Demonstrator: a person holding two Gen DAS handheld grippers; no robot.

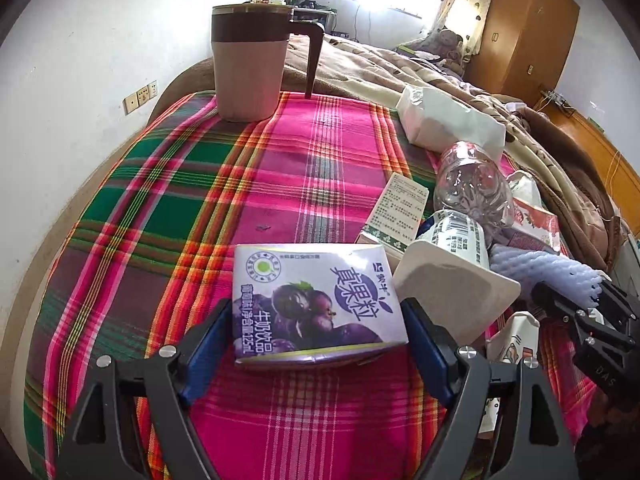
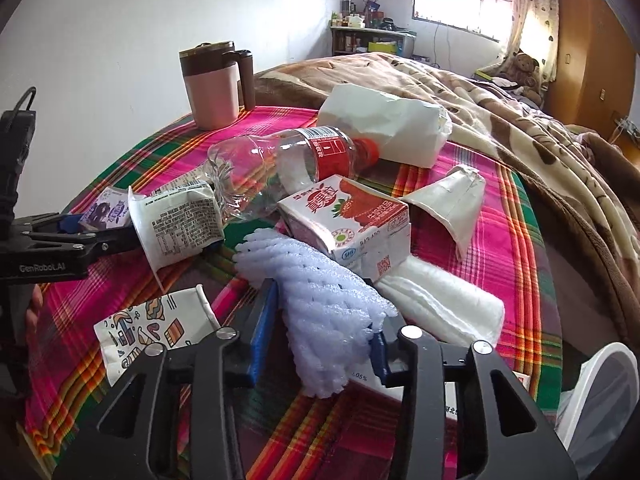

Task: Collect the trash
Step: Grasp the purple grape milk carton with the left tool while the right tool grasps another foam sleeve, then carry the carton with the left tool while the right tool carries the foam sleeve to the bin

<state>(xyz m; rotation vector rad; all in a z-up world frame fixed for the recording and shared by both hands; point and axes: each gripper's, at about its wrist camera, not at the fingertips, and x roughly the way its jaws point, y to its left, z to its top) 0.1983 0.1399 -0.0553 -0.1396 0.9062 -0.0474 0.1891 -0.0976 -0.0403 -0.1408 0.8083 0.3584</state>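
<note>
My left gripper (image 1: 320,340) has its jaws spread around the purple carton (image 1: 316,300), a flat grape-printed box lying on the plaid cloth (image 1: 248,184), not visibly pinched. My right gripper (image 2: 320,336) is clamped on the white foam net (image 2: 320,300), just beside the red carton (image 2: 352,220).

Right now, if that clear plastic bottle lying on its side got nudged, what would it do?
The clear bottle looks empty, so it is probably light. Lying on its side, it would likely roll, though the strawberry carton beside it might stop it. Its thin walls may dent.
</note>
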